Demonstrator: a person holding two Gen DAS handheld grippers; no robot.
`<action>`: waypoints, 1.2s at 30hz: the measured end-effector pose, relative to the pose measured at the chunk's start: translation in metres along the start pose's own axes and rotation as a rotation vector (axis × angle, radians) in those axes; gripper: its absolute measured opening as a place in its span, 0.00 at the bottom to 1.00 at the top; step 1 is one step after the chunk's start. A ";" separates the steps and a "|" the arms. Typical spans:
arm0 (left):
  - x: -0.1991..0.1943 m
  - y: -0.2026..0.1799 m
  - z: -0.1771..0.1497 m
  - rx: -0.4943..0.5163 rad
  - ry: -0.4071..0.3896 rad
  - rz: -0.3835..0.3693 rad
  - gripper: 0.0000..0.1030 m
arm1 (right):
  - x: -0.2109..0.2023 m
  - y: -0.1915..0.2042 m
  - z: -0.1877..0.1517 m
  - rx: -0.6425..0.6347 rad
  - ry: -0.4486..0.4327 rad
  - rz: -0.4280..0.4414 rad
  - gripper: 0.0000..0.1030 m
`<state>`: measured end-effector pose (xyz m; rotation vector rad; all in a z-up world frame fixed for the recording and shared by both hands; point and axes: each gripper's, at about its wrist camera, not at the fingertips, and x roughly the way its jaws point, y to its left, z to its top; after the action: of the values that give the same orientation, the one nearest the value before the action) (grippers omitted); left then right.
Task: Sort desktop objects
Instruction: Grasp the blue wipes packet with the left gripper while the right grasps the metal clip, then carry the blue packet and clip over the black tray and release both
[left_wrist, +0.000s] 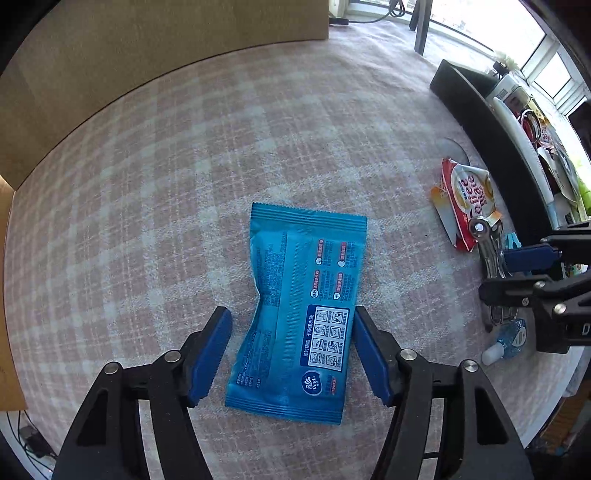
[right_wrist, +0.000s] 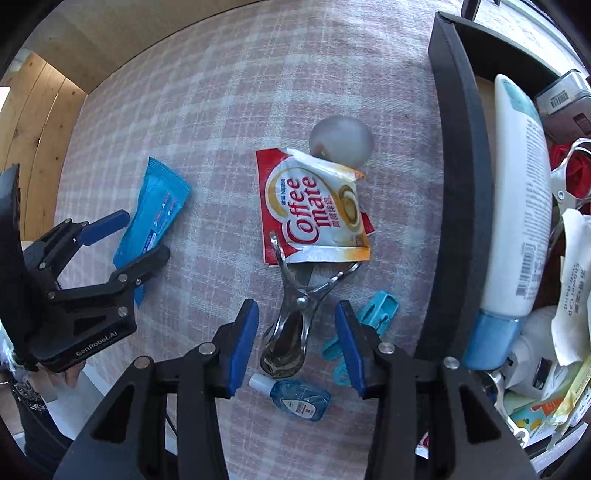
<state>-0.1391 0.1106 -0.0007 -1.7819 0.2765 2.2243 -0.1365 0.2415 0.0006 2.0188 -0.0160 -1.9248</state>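
A blue wipes pack (left_wrist: 299, 310) lies flat on the checked tablecloth. My left gripper (left_wrist: 291, 317) is open and straddles its near half; the right pad sits at the pack's edge and the left pad stands clear. The right wrist view shows that same gripper (right_wrist: 142, 236) over the pack (right_wrist: 159, 206). My right gripper (right_wrist: 295, 308) is open around a metal clip (right_wrist: 291, 325), with neither pad touching it. The clip's jaws bite the lower edge of a Coffee mate sachet (right_wrist: 317, 206). A small blue bottle (right_wrist: 299, 398) and a teal plastic clip (right_wrist: 376, 310) lie near the fingers.
A black bin (right_wrist: 458, 147) stands at the right, holding a white tube (right_wrist: 521, 184), papers and other items. A round translucent disc (right_wrist: 341, 140) lies beyond the sachet. A cardboard wall (left_wrist: 147, 48) borders the table at the far left.
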 end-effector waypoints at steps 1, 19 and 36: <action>-0.001 0.002 -0.001 -0.005 -0.004 0.003 0.55 | 0.000 0.005 -0.002 -0.019 -0.017 -0.012 0.43; -0.026 0.076 -0.025 -0.283 -0.046 -0.156 0.14 | -0.036 -0.028 -0.041 -0.016 -0.147 0.062 0.18; -0.090 -0.062 0.058 -0.079 -0.142 -0.326 0.14 | -0.159 -0.132 -0.070 0.139 -0.346 -0.024 0.18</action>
<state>-0.1540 0.1786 0.1018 -1.5641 -0.1255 2.1348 -0.1115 0.4211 0.1214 1.7462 -0.2179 -2.3222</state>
